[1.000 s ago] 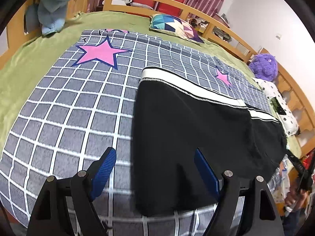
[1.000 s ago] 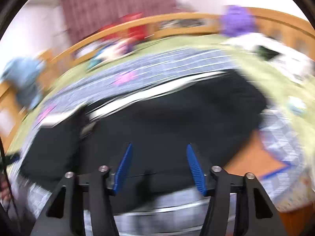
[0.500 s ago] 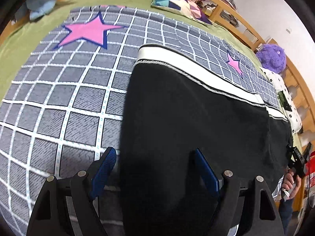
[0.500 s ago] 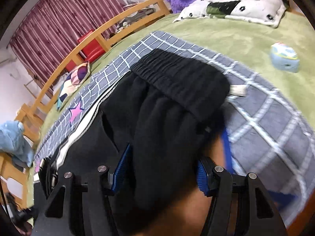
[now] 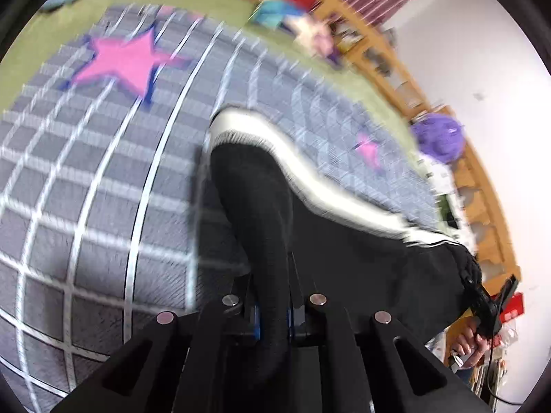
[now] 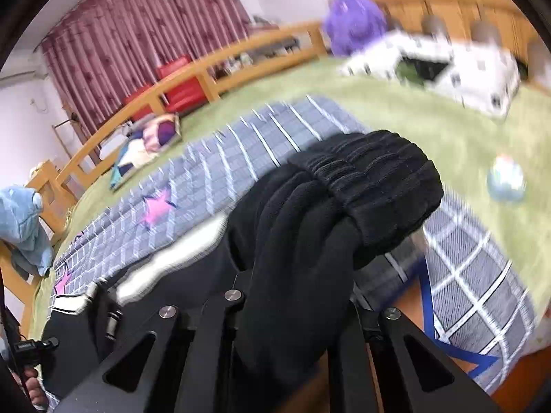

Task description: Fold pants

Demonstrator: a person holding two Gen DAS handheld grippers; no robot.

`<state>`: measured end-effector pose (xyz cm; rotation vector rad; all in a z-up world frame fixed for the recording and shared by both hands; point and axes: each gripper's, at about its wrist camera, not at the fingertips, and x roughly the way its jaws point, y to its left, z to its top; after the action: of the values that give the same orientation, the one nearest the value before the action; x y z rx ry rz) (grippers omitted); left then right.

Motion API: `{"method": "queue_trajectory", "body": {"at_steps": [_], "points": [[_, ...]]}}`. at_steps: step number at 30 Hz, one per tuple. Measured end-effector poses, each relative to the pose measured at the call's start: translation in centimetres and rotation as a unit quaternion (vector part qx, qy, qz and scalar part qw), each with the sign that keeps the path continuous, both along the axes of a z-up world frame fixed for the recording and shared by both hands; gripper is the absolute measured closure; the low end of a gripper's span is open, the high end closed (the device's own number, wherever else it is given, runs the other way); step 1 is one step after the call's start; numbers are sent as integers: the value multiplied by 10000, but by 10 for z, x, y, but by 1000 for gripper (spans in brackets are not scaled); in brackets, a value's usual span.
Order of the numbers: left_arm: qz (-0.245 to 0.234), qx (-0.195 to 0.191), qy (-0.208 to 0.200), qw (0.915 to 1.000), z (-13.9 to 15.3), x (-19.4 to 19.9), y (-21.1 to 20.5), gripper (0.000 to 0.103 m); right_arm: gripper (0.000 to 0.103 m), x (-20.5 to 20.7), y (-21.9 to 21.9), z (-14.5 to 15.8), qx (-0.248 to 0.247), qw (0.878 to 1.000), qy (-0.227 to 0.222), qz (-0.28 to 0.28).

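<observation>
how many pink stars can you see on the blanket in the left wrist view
2: a large pink star at the upper left, and a small pink star beyond the pants' white stripe. The pants may hide others.

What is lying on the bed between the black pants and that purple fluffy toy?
In the left wrist view, only the grey checked blanket with a small pink star separates the pants from the purple toy.
</observation>
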<state>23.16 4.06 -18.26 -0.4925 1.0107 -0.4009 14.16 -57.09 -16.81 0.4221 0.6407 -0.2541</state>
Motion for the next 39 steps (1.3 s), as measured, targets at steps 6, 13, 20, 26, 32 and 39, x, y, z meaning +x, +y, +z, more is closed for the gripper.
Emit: {"method": "queue_trajectory", "body": {"at_steps": [6,13,20,26,32,39], "points": [[132,-131,-473,9987,64,4,36,94,91,11,55,83,-228,9974,-620,273],[742,520,-671,9936,94,0,129,93,91,27,134,128,13,9870,-1150,1125],[1013,1533,548,9814,-9,9,169,73,86,56,160,8,16,9906,366,1317],[940,1862,303,9775,-13,-23,164,45,62,31,113,-69,1146,9824,1128,947],[852,1928,-331,9770,3,-58,134,23,46,5,101,-46,970,9889,803,788],[886,3173,-475,9430,-12,-88,105,22,44,34,81,-72,1169,9894,815,278]]}}
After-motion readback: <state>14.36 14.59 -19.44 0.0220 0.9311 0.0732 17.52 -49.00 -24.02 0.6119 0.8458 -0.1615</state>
